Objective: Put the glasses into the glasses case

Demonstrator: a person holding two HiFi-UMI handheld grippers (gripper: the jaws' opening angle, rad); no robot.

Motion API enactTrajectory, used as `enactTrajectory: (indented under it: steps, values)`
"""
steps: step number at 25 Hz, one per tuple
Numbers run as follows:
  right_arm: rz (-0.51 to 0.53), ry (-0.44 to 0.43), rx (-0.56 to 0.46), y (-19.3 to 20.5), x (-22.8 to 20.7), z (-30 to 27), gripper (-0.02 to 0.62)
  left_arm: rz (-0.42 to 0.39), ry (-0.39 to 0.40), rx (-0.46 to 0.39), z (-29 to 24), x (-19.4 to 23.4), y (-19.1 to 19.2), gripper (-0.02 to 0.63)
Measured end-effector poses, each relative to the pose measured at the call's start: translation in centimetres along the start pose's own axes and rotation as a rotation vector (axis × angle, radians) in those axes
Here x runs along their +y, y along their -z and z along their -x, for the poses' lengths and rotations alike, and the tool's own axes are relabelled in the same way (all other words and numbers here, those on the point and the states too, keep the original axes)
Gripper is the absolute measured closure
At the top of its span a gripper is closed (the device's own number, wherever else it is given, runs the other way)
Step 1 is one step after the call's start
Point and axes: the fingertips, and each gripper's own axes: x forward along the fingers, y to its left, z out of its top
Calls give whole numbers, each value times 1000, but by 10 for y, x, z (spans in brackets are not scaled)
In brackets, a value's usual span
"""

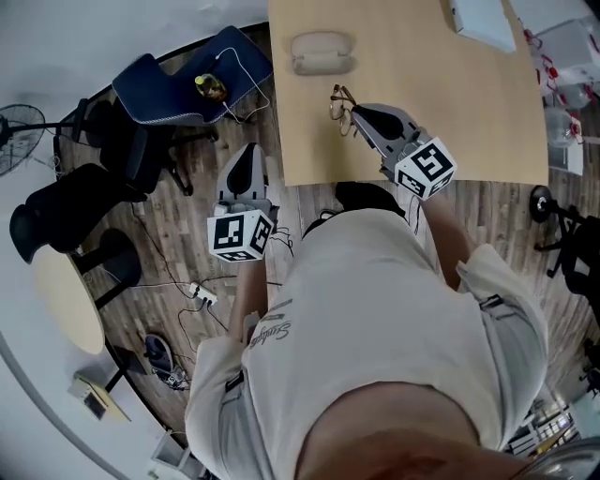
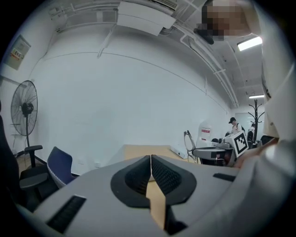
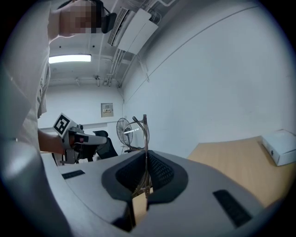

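Head view, left to right.

1. A standing fan (image 1: 19, 131) and a blue chair (image 1: 178, 80) occupy the left side of the room, on the wooden floor (image 1: 187, 253).
2. The left gripper (image 1: 247, 152) is held over the floor, just off the left edge of the counter (image 1: 469, 122) and clear of it. In the left gripper view its jaws are pressed together with nothing between them (image 2: 151, 162). The counter edge shows beyond them.
3. The glasses case (image 1: 322, 52) lies on the counter near its far left corner. It is beige and oval. Whether its lid is up or down cannot be determined.
4. The glasses (image 1: 339, 103) are over the counter on the near side of the case and apart from it, at the tip of the right gripper (image 1: 359, 114). Contact between glasses and counter cannot be confirmed.
5. In the right gripper view the jaws are closed on the thin frame of the glasses (image 3: 145, 132), which stands up above the jaw tips (image 3: 145, 159).
6. The right gripper reaches in from the near edge of the counter, angled toward the case.
7. A white box (image 1: 483, 21) rests at the far right of the counter, well apart from case and glasses.
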Motion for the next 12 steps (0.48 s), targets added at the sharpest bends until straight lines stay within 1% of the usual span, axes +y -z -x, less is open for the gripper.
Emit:
enactTrajectory:
  steps: [2, 4, 8, 12]
  values:
    - [7, 21, -11, -3, -16, -3, 587, -26, 21, 6, -21, -2, -7, 589]
    - [-7, 46, -22, -5, -32, -4, 588, -41, 47, 21, -41, -6, -11, 589]
    - [-15, 71, 3, 1, -57, -7, 588, -31, 102, 43, -80, -15, -13, 589]
    - [-31, 80, 36, 5, -73, -6, 588, -27, 131, 35, -102, -25, -24, 589]
